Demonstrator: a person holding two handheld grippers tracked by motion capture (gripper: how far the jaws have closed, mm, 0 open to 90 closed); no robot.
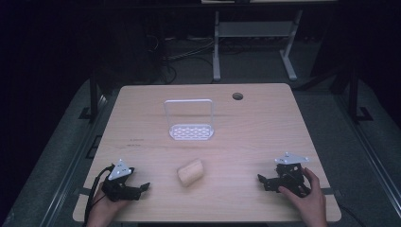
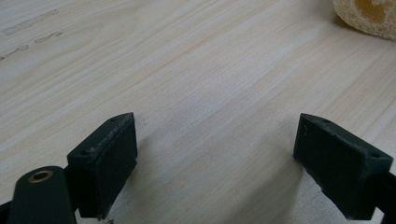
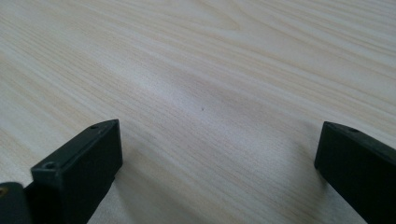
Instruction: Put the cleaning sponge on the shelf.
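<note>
While nothing is yet gripped, seen low on the pale wood worktop (image 1: pixel 265 118): left hand-held gripper (image 1: pixel 142 187) at lower left of the high view, right hand-held gripper (image 1: pixel 263 180) at lower right, each resting in a hand near the front edge. Both released, jaws spread wide over bare wood, as shown close up in the left gripper view (image 2: pixel 215 154) and the right gripper view (image 3: pixel 219 163). Lying between them, low centre of the high view, a tan loofah (image 1: pixel 190 171), on its side, apart from both tools and somewhat nearer the left one; glimpsed again at the upper right corner of the left gripper view (image 2: pixel 369 16). Standing farther back, centre of frame, a white rack (image 1: pixel 190 120) with slotted base and tall loop handle, well apart from the loofah. Judged the opening step: approach not begun. Called for next, by the look of it: swinging one gripper toward the loofah, straddling it with open jaws, squeezing gently on a soft body, then likely carrying it toward the rack.
</note>
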